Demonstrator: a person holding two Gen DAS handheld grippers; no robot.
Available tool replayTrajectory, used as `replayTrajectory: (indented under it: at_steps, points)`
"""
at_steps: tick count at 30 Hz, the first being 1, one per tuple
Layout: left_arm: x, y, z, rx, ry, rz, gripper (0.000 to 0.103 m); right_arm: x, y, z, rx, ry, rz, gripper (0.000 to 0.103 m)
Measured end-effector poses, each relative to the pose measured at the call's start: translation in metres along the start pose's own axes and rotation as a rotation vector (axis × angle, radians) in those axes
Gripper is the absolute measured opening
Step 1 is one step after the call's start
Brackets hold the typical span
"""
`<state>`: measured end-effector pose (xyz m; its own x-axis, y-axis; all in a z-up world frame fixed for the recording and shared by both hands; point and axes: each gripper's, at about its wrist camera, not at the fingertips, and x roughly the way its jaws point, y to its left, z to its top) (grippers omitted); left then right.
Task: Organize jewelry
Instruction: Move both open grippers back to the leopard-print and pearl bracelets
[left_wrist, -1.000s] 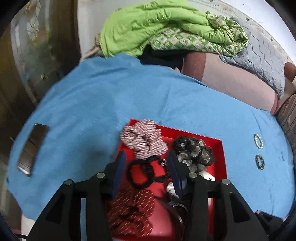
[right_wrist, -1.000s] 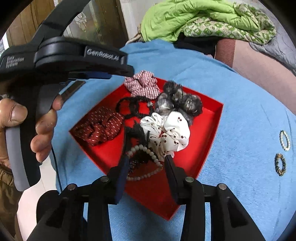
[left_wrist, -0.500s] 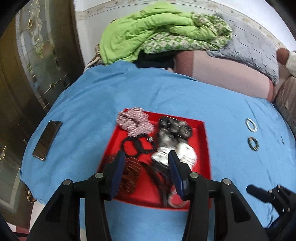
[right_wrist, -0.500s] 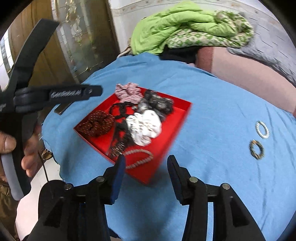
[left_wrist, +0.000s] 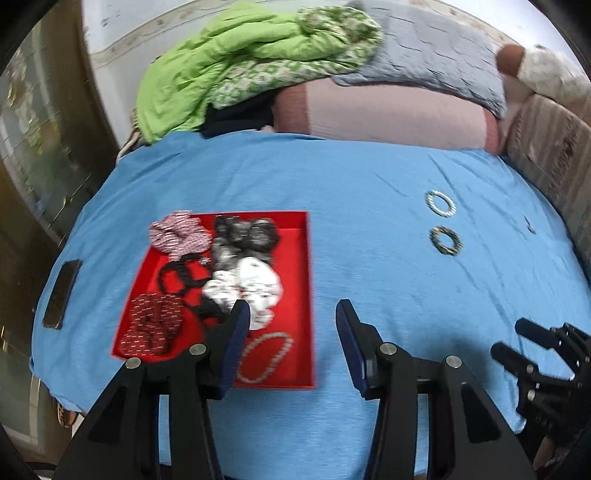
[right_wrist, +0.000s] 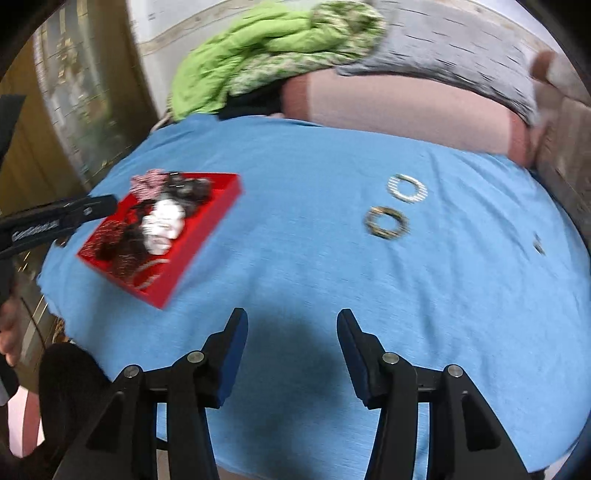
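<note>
Left gripper (left_wrist: 290, 317): jaws apart, nothing between, above blue sheet (left_wrist: 369, 229) at red tray (left_wrist: 301, 295) right edge. Right gripper (right_wrist: 291, 325): jaws opening, empty, over bare sheet. Tray near sheet's left edge, long axis running away from camera. Two bracelets (left_wrist: 443, 221) well apart, toward right edge.

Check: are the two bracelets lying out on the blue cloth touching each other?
Apart. The left wrist view shows blue cloth between the white bracelet and the dark bracelet; the right wrist view agrees.
</note>
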<state>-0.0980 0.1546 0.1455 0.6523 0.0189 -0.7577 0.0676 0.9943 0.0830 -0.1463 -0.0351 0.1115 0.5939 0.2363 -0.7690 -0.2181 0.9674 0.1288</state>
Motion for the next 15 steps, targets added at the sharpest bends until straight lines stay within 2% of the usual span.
replayTrajectory:
  at_steps: [7,15]
  points:
    - [0.013,-0.057,0.006,0.075,0.018,-0.031,0.047,-0.006,-0.059,-0.011,0.102,0.008,-0.062,0.055]
    - [0.039,-0.107,0.021,0.106,0.036,-0.086,0.047,0.000,-0.101,-0.006,0.148,0.009,-0.111,0.056]
